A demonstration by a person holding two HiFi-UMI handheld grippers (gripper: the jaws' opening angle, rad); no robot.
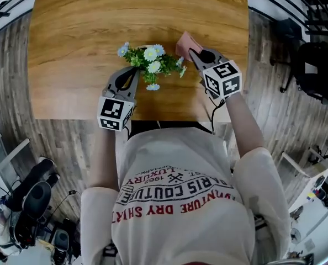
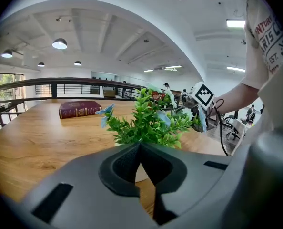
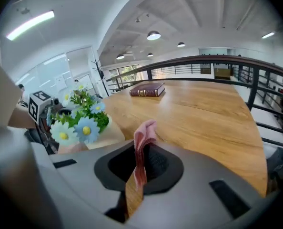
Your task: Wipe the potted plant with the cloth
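The right claw [image 1: 196, 55] gripped the pink cloth [image 1: 183, 43], with the plant [image 1: 152, 64] just to its left. The left claw [image 1: 134, 72] sat shut and empty (plant just ahead). Wiping seemed not yet begun.

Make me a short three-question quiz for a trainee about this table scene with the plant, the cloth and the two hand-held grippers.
1. True or false: the right hand-held gripper is shut on the folded pink cloth.
2. The dark red hardcover book is: A closed, flat on the wooden table; B open; C standing upright.
3. What does the shut left hand-held gripper, by the green potted plant with blue and white flowers, hold?
Key: 1 true; 2 A; 3 nothing.
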